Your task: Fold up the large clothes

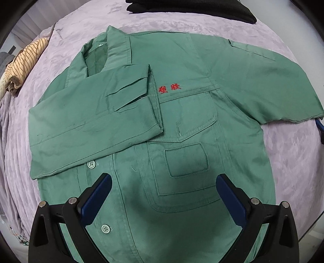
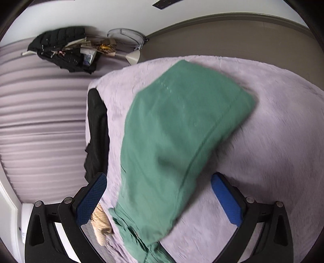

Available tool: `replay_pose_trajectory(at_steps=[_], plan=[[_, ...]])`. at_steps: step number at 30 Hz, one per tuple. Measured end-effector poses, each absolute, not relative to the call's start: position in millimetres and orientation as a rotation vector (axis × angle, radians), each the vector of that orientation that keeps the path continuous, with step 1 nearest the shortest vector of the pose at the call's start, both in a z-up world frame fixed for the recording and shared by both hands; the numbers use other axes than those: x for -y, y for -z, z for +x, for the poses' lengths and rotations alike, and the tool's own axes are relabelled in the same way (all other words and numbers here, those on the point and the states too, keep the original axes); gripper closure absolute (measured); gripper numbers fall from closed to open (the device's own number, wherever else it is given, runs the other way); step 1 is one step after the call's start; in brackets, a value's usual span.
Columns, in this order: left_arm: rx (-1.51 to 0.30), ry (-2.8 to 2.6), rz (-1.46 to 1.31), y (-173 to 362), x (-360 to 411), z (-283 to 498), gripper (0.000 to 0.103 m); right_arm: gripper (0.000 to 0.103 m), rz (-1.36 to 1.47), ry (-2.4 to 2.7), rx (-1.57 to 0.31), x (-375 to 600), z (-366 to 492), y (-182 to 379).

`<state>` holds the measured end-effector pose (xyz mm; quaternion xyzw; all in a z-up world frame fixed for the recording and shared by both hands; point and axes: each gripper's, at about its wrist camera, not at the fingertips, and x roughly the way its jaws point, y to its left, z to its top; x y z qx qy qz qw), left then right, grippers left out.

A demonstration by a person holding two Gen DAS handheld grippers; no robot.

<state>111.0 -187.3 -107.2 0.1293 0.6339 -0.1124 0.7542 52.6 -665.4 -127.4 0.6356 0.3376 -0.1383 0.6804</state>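
A green work jacket [image 1: 182, 125] lies front up on a lilac bedspread [image 1: 293, 157]. Its left sleeve [image 1: 95, 121] is folded across the chest; its right sleeve [image 1: 269, 81] lies spread out to the right. Red embroidered characters [image 1: 169, 89] mark the chest. My left gripper [image 1: 164, 182] is open and empty, hovering above the lower front by the chest pocket. In the right wrist view, my right gripper [image 2: 159, 182] is open and empty, its fingers either side of the outstretched green sleeve [image 2: 178, 129], which looks blurred.
A striped beige garment [image 1: 22, 64] lies at the bed's left edge; it also shows in the right wrist view [image 2: 101, 224]. Black clothing [image 1: 190, 8] lies at the far end, also in the right wrist view [image 2: 97, 129]. A pleated curtain [image 2: 40, 121] and a cluttered shelf [image 2: 81, 50] stand beyond the bed.
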Motion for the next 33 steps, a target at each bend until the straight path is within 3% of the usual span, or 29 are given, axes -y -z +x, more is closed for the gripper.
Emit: replay_pose_trajectory(at_steps=[8,9,10,12,17,23,28,33], plan=[[-1.392,0.214,0.279,111.4,187.5,112.9,0.000,0.001,1.598,0.358,-0.606,693.8,53.1,142.0],[-1.394,0.211,0.276,111.3,186.4,113.4,0.000,0.007,1.609,0.361,-0.595,694.7,53.9,142.6],[-1.394,0.207,0.272,110.8,184.7,113.8,0.000,0.017,1.607,0.365,-0.591,695.4,54.3,142.2],[-1.393,0.201,0.264,110.6,180.9,115.3,0.000,0.092,1.584,0.376,-0.632,695.5,58.7,142.6],[-1.363,0.182,0.236,104.8,162.7,117.0,0.000,0.095,1.472,0.303,-0.613,687.5,66.1,120.8],[-1.312,0.135,0.179,97.4,118.6,126.5,0.000,0.095,1.204,0.117,-0.662,633.1,108.8,55.9],[-1.288,0.098,0.135,91.3,68.5,144.4,0.000,0.095,0.894,-0.044,-0.757,534.0,153.5,-0.4],[-1.260,0.080,0.115,90.0,14.4,164.7,0.000,0.095,0.658,-0.216,-0.875,394.1,182.9,-5.0]])
